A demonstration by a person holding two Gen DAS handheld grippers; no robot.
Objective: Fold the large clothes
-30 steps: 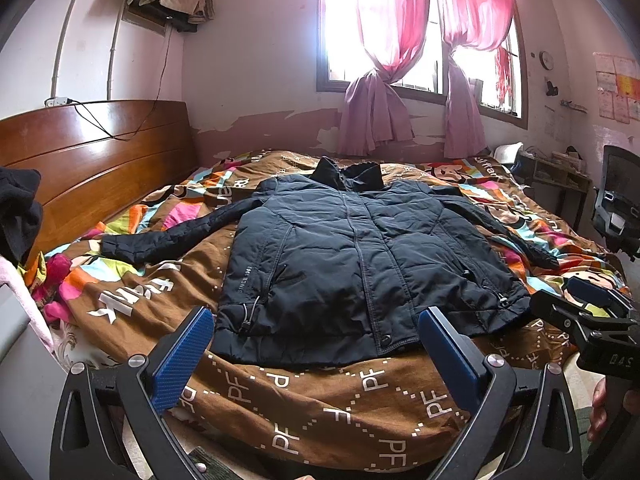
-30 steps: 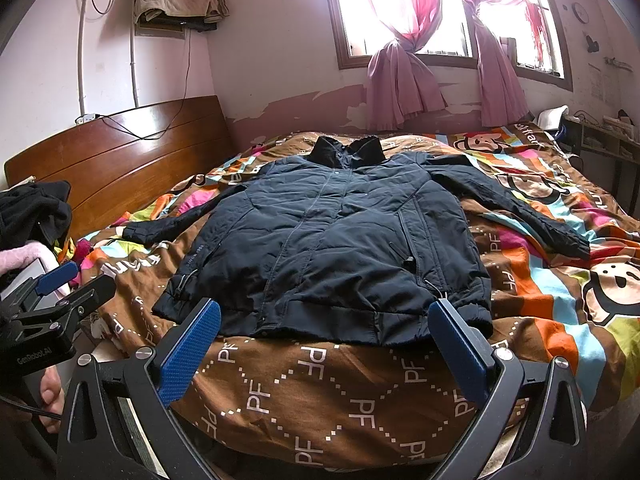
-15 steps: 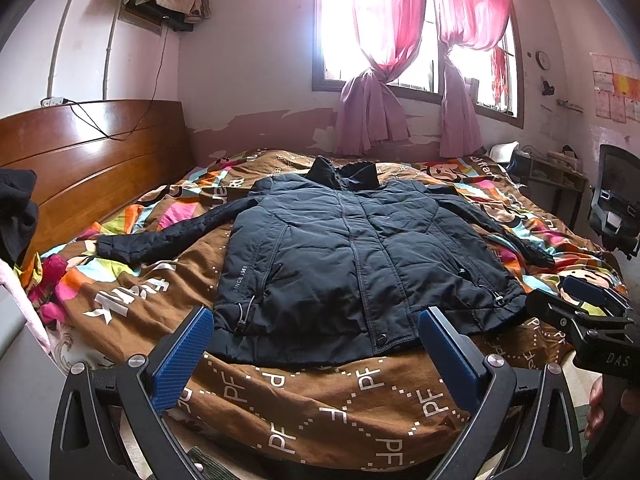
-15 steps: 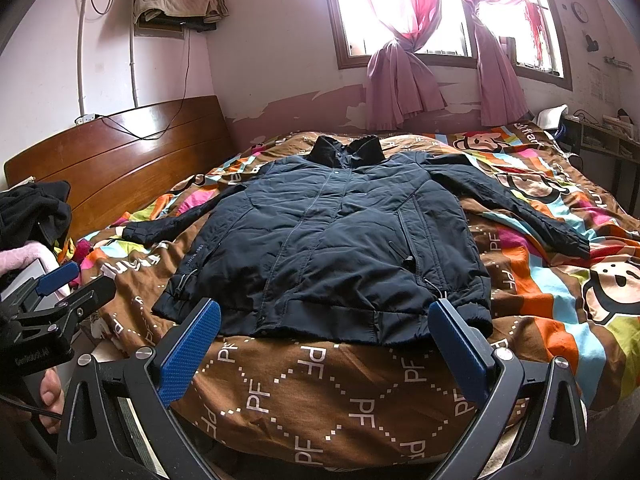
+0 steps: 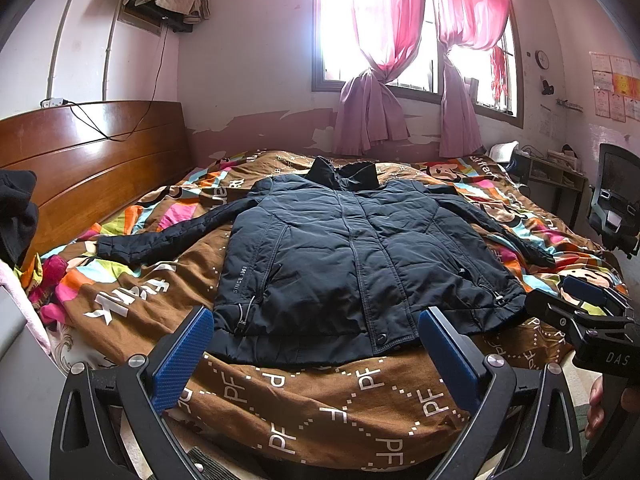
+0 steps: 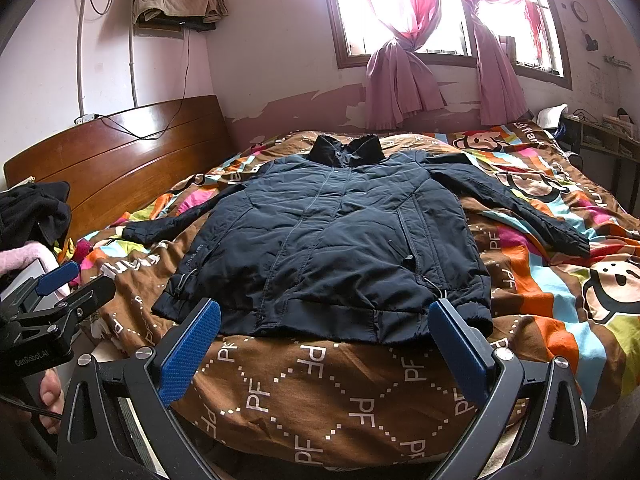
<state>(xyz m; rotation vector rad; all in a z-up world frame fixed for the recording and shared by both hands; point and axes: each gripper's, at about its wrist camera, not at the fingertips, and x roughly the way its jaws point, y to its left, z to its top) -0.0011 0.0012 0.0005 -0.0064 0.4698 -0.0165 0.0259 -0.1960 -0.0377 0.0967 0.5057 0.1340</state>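
Compared against 1.0 s and 0.5 s ago: almost no change. Left view drifted a touch closer and slightly up over the hem; right view essentially fixed. Jacket [image 5: 360, 256] not moved, lying flat and face up on the quilt [image 5: 320, 400], hem at the near edge of the bed, collar toward the far edge by the window, zipped or buttoned shut down the front. Left sleeve [image 5: 160, 236] stretched out toward the headboard [image 5: 92, 168] side; right sleeve [image 6: 520, 208] angled out toward the opposite edge, cuff resting on the quilt. Left gripper [image 5: 316, 348] wide open, nothing between the blue pads [image 5: 180, 360], hovering just short of the near edge, roughly centred on the hem. Right gripper [image 6: 324, 344] likewise wide open and empty, also short of the hem, slightly toward the right-sleeve side. Each gripper visible at the margin of the other's view, side by side. Judgement: garment already spread, folding not yet begun; small left drift reads as the start of an approach, no contact yet. Likely first step: bring one sleeve across the body. Padded, slippery-looking shell; thick layers may spring back or slide out of a shallow pinch.
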